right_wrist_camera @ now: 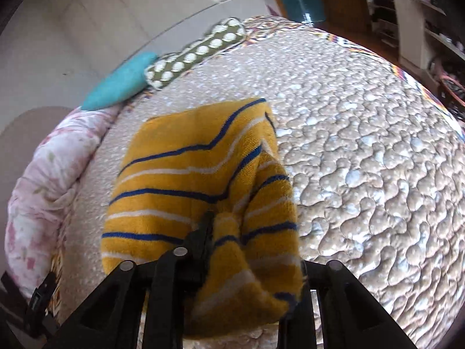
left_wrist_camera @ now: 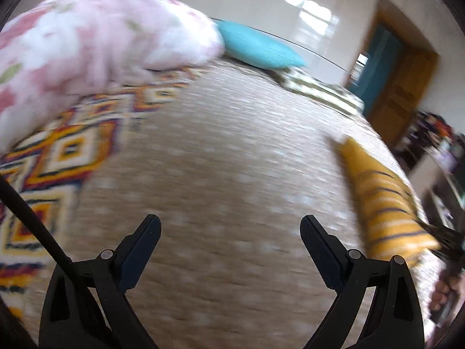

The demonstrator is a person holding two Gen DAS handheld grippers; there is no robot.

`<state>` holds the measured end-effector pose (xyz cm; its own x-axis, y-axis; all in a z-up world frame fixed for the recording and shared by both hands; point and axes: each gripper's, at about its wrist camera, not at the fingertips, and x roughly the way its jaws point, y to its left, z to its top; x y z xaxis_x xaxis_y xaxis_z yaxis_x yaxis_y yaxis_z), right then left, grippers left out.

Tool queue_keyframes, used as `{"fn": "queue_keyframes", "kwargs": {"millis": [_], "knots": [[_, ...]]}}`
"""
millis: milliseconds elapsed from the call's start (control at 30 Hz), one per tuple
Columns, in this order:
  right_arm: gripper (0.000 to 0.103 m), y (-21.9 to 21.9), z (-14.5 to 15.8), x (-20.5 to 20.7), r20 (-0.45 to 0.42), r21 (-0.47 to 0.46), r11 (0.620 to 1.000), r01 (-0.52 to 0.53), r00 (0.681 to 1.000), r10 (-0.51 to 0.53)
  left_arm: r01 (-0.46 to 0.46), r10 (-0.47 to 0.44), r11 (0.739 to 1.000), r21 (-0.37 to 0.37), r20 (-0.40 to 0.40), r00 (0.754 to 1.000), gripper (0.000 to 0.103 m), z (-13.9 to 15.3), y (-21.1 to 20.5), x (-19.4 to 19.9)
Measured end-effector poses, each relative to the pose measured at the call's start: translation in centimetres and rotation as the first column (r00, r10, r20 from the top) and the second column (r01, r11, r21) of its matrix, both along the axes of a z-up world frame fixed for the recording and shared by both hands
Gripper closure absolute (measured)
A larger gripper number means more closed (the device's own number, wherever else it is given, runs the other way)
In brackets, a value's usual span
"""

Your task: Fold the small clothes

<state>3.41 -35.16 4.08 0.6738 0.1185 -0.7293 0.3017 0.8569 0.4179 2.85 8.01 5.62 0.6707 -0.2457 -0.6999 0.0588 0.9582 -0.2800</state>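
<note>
Right, the right gripper (right_wrist_camera: 216, 226) is clamped on a bunched bit of the yellow striped sweater (right_wrist_camera: 200, 174), which hangs from it above the quilted bed (right_wrist_camera: 363, 151). The left gripper (left_wrist_camera: 231, 250) is wide apart, nothing in it, hovering over bare quilt with the sweater (left_wrist_camera: 386, 203) well off to its side. Risks as I read it: the pinch is narrow on thick knit, so a fast swing could pull the cloth free. Only one point is held, so it may land crumpled, not flat. It could also drift toward the floral duvet (right_wrist_camera: 49, 174) or the teal pillow (right_wrist_camera: 119, 84) and snag there. Left view is blurred.
</note>
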Motion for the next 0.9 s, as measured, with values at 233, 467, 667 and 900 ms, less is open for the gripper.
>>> {"fn": "queue_keyframes", "kwargs": {"millis": [233, 467, 667, 900], "knots": [[0.028, -4.0, 1.0, -3.6, 0.162, 0.136, 0.990, -0.027, 0.987, 0.005, 0.290, -0.301, 0.949, -0.123, -0.080, 0.950, 0.007, 0.5, -9.6, 4.1], [0.025, -6.3, -1.5, 4.4, 0.054, 0.203, 0.975, -0.085, 0.996, 0.076, 0.445, -0.484, 0.866, -0.228, -0.160, 0.860, 0.007, -1.9, -19.8, 10.8], [0.055, -4.4, -3.4, 9.3, 0.011, 0.257, 0.951, -0.172, 0.984, 0.175, 0.460, -0.533, 0.837, -0.297, -0.250, 0.808, 0.023, -4.6, -24.4, 12.2], [0.067, -1.6, 3.6, 10.6, 0.174, 0.169, 0.951, -0.258, 0.958, 0.229, 0.480, -0.530, 0.834, -0.271, -0.157, 0.833, 0.063, 1.7, -22.2, 13.4]]}}
